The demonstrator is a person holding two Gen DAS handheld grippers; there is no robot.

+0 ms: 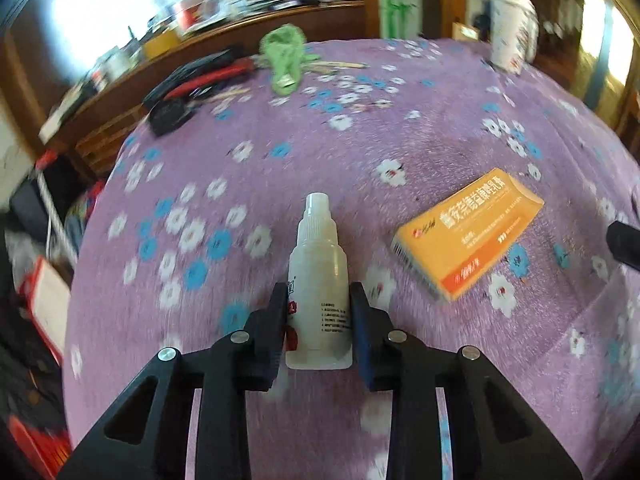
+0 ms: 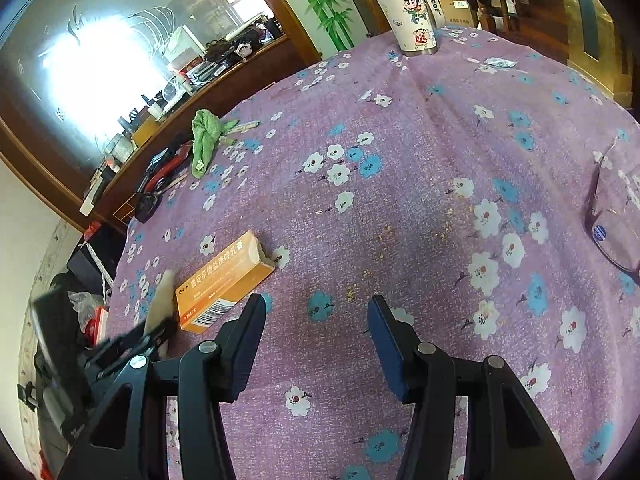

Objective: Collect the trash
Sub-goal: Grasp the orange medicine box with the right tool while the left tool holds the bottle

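My left gripper is shut on a small white plastic bottle, held by its body with the cap pointing away, above the purple flowered tablecloth. An orange medicine box lies on the cloth to the right of the bottle. In the right wrist view the same box lies left of my right gripper, which is open and empty over the cloth. The left gripper with the bottle shows blurred at the left edge there.
A green rag, chopsticks and black-and-red tools lie at the table's far left. A cartoon tumbler stands at the far side. A small foil wrapper and glasses lie to the right. Crumbs dot the cloth.
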